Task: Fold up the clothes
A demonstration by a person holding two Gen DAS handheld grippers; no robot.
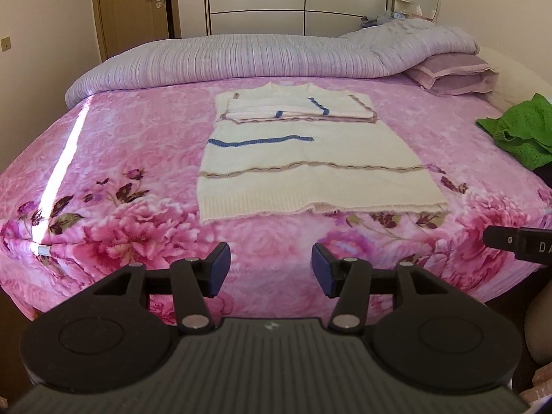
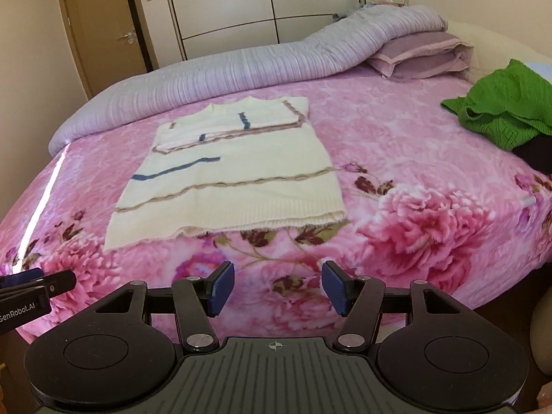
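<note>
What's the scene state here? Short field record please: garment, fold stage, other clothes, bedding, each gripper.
garment: cream knit sweater with blue and tan stripes, flat on the pink floral bedspread
fold stage: sleeves folded across the chest; hem end still unfolded, nearest the cameras
other clothes: green knit garment, crumpled, apart from the sweater, towards the pillows
bedding: lilac duvet rolled along the far edge; purple pillows
left gripper: open, empty, above the bedspread short of the hem
right gripper: open, empty, likewise short of the hem
</note>
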